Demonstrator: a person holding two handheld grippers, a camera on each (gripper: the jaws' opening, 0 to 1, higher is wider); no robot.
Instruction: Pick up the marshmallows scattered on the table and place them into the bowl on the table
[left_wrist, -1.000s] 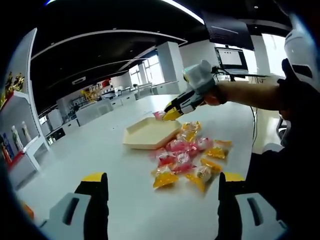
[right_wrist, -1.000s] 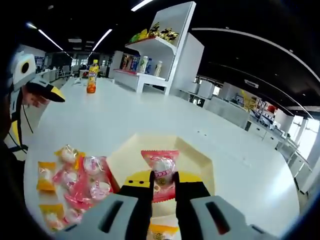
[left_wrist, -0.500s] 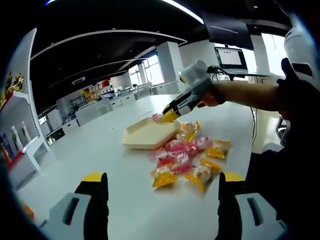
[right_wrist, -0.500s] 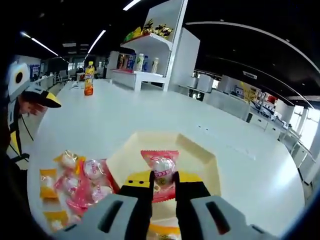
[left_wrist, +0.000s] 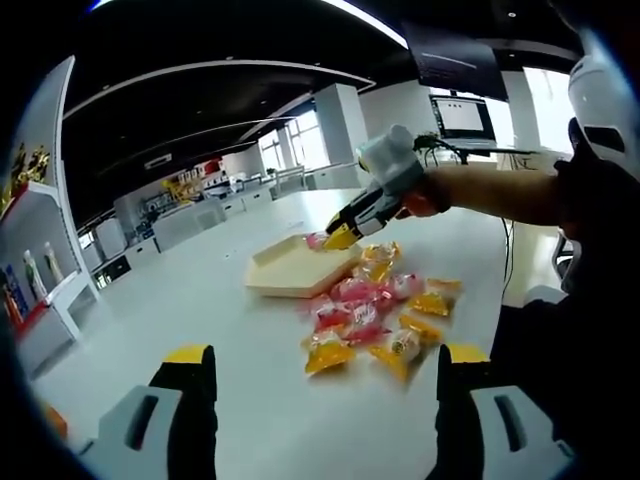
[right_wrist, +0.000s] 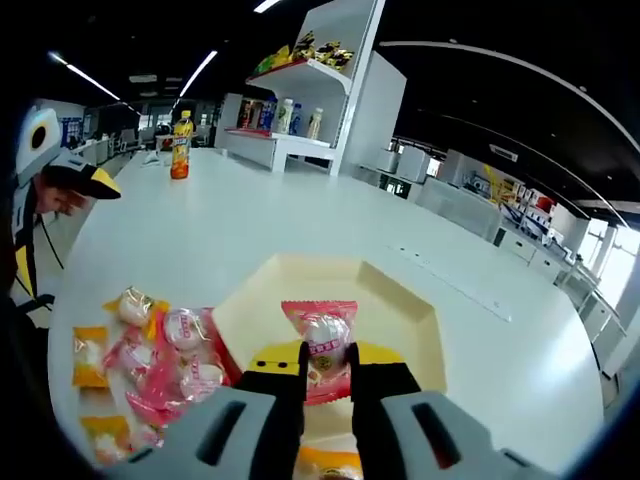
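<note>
A cream hexagonal bowl (right_wrist: 395, 310) (left_wrist: 290, 268) lies on the white table. My right gripper (right_wrist: 326, 362) is shut on a pink-wrapped marshmallow (right_wrist: 322, 333) and holds it over the bowl's near edge; in the left gripper view the right gripper (left_wrist: 340, 237) hovers at the bowl's right rim. A heap of pink and yellow wrapped marshmallows (left_wrist: 375, 312) (right_wrist: 160, 355) lies beside the bowl. My left gripper (left_wrist: 325, 375) stands open, low over the bare table, well short of the heap.
A white shelf unit (right_wrist: 325, 95) with bottles and snacks stands past the table. An orange drink bottle (right_wrist: 181, 146) stands far off on the table. The other gripper (right_wrist: 55, 170) hangs at the left. A person's arm (left_wrist: 500, 190) reaches in from the right.
The right gripper with the marshmallow has shifted slightly around the bowl's rim; its view has drifted a little. The left gripper has stayed still.
</note>
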